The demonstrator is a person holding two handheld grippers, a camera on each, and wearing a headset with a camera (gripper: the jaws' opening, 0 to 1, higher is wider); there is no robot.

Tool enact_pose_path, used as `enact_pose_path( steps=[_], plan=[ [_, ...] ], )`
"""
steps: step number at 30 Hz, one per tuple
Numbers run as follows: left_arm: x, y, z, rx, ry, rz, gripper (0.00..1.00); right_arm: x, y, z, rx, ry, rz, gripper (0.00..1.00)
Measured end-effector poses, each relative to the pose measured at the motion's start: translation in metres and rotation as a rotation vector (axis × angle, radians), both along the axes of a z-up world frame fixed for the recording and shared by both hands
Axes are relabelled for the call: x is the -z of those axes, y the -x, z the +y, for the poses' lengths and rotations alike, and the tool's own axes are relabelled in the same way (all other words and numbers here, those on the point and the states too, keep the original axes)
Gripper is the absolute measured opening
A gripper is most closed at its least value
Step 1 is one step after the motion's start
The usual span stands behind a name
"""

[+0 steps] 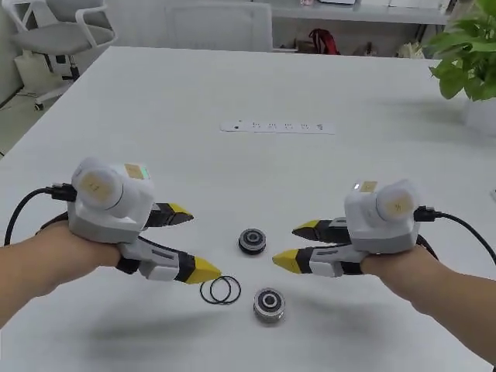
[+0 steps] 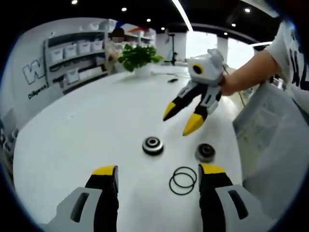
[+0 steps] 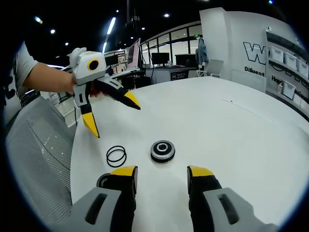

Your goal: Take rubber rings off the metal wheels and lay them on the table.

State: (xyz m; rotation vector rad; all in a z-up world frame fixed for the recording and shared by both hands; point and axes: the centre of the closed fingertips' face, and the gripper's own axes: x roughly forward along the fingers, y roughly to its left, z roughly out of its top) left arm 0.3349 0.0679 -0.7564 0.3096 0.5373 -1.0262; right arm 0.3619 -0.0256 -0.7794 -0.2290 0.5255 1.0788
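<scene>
On table [image 1: 310, 85] — rubber rings [image 1: 221, 290], wall lettering [image 3: 263, 69] half-legible

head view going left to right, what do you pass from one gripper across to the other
left gripper → two loose rubber rings → farther metal wheel → nearer metal wheel → right gripper

Head view from above; opposed low gripper views, shared wheels [image 1: 252, 241].
</scene>
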Motion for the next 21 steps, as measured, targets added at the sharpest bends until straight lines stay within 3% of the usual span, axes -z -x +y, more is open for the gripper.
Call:
enact_pose_path(
  steps=[21],
  plan=[
    [0.007,-0.008,-0.017,0.015,0.005,0.009,0.63,0.004,-0.002,0.013,-0.020,-0.001,-0.012,0.35]
  ],
)
